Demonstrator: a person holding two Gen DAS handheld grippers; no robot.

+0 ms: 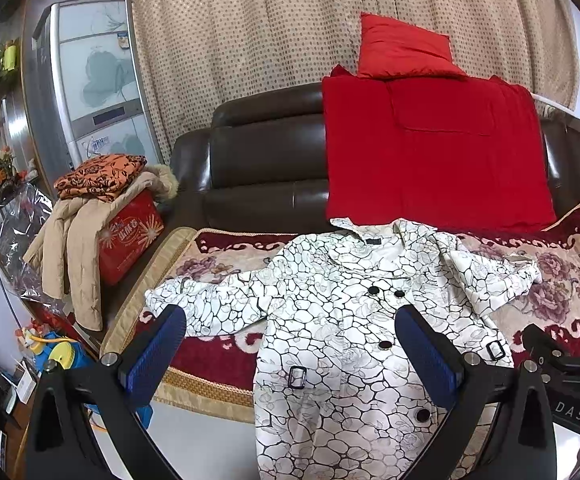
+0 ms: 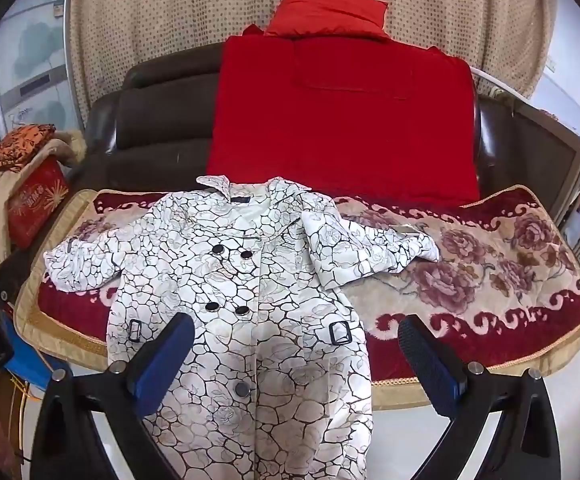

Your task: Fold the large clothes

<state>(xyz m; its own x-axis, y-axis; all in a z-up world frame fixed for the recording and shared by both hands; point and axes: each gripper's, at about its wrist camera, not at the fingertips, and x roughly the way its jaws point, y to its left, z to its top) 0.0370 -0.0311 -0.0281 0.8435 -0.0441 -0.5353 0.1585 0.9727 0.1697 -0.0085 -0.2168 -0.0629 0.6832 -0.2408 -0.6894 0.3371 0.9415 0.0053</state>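
While coat (image 1: 330, 312) lies flat, both grippers gape.

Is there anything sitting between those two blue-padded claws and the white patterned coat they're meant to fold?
Nothing visible does. The white coat lies spread face-up on the floral blanket, with nothing on top of it. Both the left gripper and the right gripper are open above its lower half, with a clear path down.

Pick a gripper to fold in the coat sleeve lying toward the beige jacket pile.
Left gripper: open, and that sleeve of the white crackle-print coat lies just beyond its left finger. The right gripper sits farther over.
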